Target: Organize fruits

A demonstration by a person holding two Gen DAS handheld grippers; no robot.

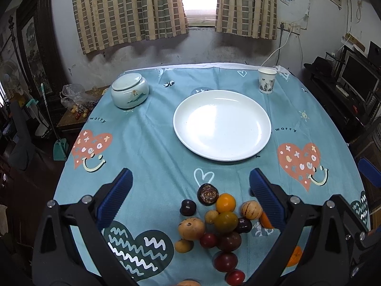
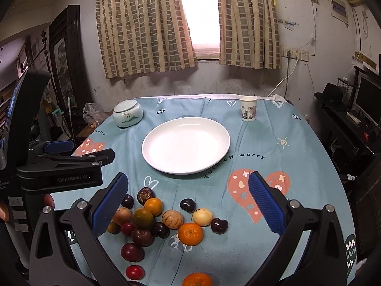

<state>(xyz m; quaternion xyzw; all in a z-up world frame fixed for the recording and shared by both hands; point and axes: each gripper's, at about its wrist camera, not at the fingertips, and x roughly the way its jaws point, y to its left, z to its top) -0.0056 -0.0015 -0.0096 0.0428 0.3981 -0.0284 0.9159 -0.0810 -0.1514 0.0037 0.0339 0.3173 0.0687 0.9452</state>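
Note:
A cluster of small fruits [image 1: 219, 221] [image 2: 157, 219] lies on the blue tablecloth near the front edge: dark plums, red ones, yellow-brown ones, a striped pale one [image 2: 172, 219] and an orange mandarin [image 2: 190, 234]. Another mandarin [image 2: 197, 279] sits at the front edge. A white plate [image 1: 183, 128] [image 2: 152, 157], with nothing on it, lies beyond the fruits. My left gripper [image 1: 190, 188] hangs open above the cluster. My right gripper [image 2: 188, 190] is open too, over the fruits' right part. The left gripper's body [image 2: 64, 166] shows at the left of the right wrist view.
A lidded pale ceramic jar [image 1: 129, 91] [image 2: 127, 114] stands at the back left of the table, a paper cup [image 1: 266, 80] [image 2: 248, 108] at the back right. A wall with curtains is behind. A low side table with bags is left, a dark cabinet with a monitor right.

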